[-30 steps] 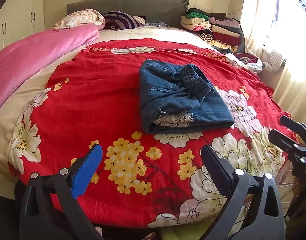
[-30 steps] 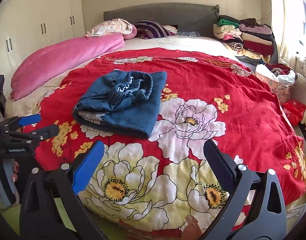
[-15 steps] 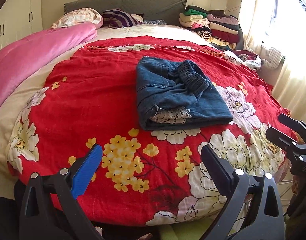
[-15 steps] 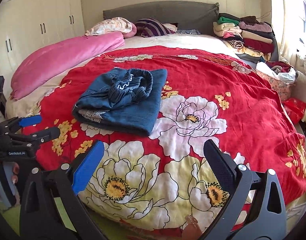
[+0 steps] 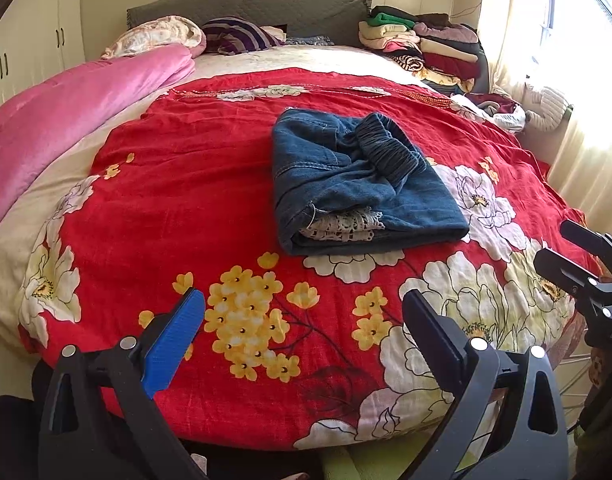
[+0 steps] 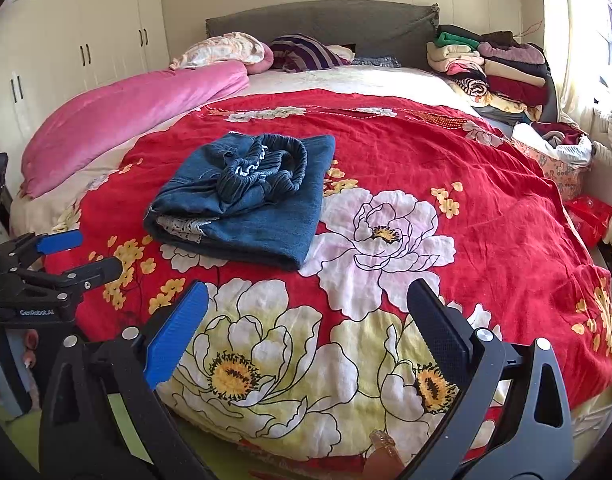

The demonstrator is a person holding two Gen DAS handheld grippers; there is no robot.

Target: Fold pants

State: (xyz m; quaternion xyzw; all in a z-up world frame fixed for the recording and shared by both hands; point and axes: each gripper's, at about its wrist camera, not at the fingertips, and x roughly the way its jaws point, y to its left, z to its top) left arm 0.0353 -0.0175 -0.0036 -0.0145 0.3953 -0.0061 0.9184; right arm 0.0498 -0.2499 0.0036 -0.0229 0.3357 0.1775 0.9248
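Note:
Blue denim pants (image 5: pixel 357 184) lie folded into a compact rectangle on the red floral bedspread (image 5: pixel 186 208), elastic waistband bunched on top and white lace showing at the near edge. They also show in the right wrist view (image 6: pixel 250 200). My left gripper (image 5: pixel 304 320) is open and empty, held off the bed's near edge, well short of the pants. My right gripper (image 6: pixel 307 316) is open and empty, also back from the bed's near edge. Each gripper shows in the other's view, the left (image 6: pixel 78 254) and the right (image 5: pixel 561 246).
A pink quilt (image 5: pixel 66 120) lies rolled along the left side. Pillows (image 5: pixel 158 36) rest at the grey headboard. A stack of folded clothes (image 5: pixel 421 48) sits at the back right, with loose laundry (image 6: pixel 553 148) by the curtained window. White wardrobes (image 6: pixel 78 40) stand at left.
Both grippers have drawn back slightly from the bed, still open. The folded pants have not moved.

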